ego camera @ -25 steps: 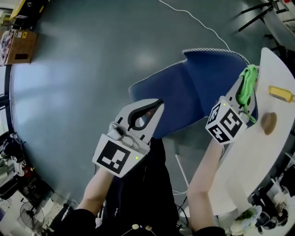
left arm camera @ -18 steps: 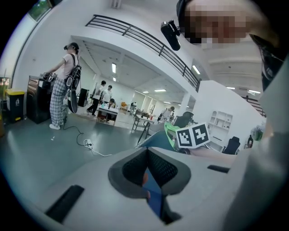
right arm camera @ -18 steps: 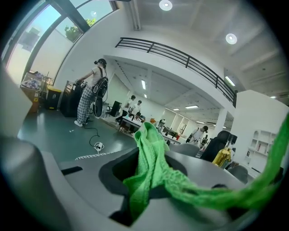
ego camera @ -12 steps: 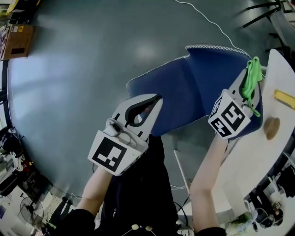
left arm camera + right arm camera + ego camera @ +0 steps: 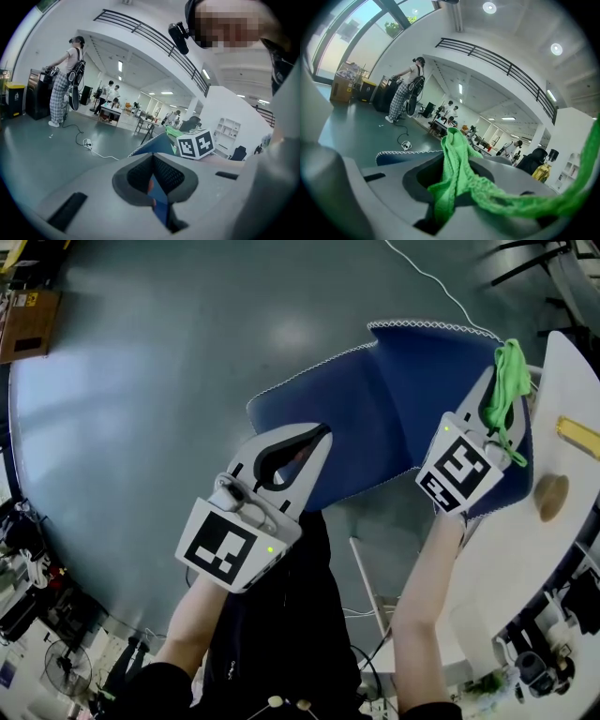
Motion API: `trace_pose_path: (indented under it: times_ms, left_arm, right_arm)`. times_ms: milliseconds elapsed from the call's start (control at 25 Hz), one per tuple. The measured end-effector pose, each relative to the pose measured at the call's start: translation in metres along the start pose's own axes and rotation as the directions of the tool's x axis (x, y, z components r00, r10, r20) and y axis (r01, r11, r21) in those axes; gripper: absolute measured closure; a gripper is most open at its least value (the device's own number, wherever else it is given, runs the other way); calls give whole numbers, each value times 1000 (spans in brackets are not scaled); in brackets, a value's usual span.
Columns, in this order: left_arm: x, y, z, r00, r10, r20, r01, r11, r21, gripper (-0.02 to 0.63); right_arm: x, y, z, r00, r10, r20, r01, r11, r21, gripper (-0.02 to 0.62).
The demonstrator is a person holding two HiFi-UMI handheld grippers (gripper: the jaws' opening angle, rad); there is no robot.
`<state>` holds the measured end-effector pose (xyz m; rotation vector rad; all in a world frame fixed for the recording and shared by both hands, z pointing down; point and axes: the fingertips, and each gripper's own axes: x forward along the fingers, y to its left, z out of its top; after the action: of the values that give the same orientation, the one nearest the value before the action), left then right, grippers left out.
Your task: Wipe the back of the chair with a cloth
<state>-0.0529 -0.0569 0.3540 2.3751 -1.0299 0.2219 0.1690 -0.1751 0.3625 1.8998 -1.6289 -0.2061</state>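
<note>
Pre-wipe: right gripper (image 5: 494, 395) clamped on cloth (image 5: 511, 362) at 2 o'clock, left gripper (image 5: 322, 437) pinched shut. Next, pressing cloth onto chair (image 5: 403, 399) back.

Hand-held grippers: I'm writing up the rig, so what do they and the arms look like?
Both left hand-held gripper and right hand-held gripper are pale grey tapered shells with dark padded jaw linings, each carrying a white cube with black square markers and a green light. Forearms bare; dark clothing.
</note>
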Motion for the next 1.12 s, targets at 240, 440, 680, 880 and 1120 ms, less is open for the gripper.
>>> trace_pose_path:
  times_ms: [240, 440, 680, 880, 1120]
  left_arm:
    - [13, -5, 2, 1000, -15, -7, 16, 1000, 7, 604]
    - [17, -4, 4, 1000, -12, -9, 13, 1000, 7, 604]
    - [15, -6, 4, 1000, 16, -12, -16, 1000, -11, 604]
    - [12, 3, -2, 999, 40, -14, -41, 999, -28, 604]
    - [13, 5, -4, 999, 45, -18, -46, 998, -30, 604]
  right_arm:
    - [11, 9, 3, 1000, 3, 7, -3, 1000, -12, 549]
    - [17, 29, 4, 999, 49, 14, -49, 998, -41, 549]
    - [21, 42, 2, 995, 95, 24, -93, 992, -86, 549]
    - [23, 51, -1, 995, 92, 41, -85, 987, -135, 549]
    - [19, 63, 0, 992, 111, 59, -99, 979, -178, 549]
